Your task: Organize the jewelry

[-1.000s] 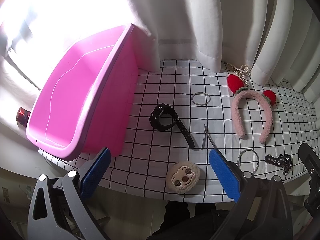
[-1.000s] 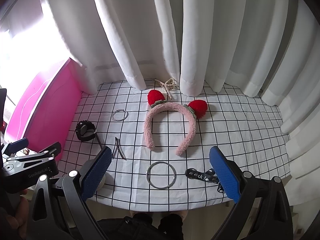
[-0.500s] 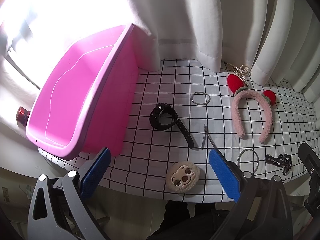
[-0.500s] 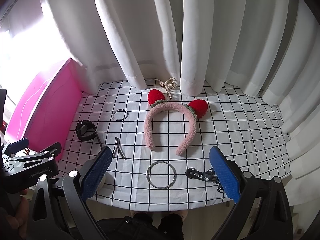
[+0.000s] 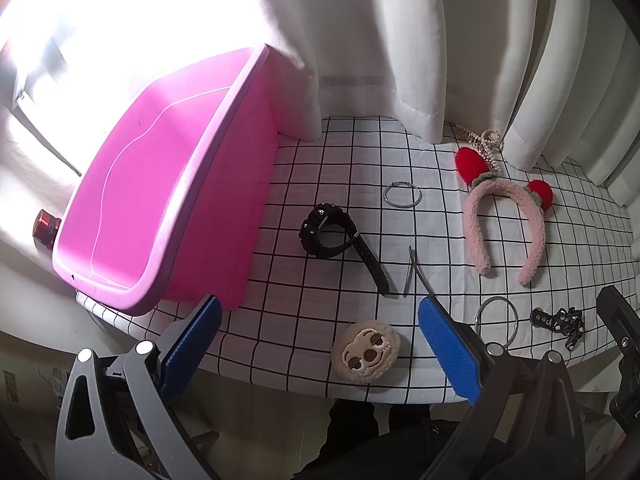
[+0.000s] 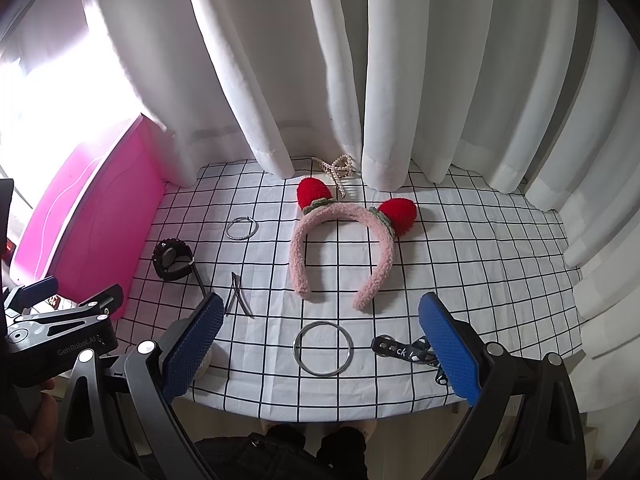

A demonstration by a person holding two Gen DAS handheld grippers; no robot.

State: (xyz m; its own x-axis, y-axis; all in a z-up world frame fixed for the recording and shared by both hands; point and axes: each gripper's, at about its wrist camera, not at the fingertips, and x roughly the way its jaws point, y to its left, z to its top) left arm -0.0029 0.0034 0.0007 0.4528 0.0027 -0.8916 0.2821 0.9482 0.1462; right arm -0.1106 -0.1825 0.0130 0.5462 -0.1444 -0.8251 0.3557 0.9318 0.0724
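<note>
Both tongs, left [image 5: 318,344] and right [image 6: 320,344], hover wide apart and empty above the near edge of the checked worktop [image 6: 460,248]. Jewelry lies scattered there: watch [image 5: 332,232], pink headband [image 6: 344,248], silver ring [image 6: 323,349]. A pink bin [image 5: 160,200] stands left, white curtains [image 6: 400,80] behind.
</note>
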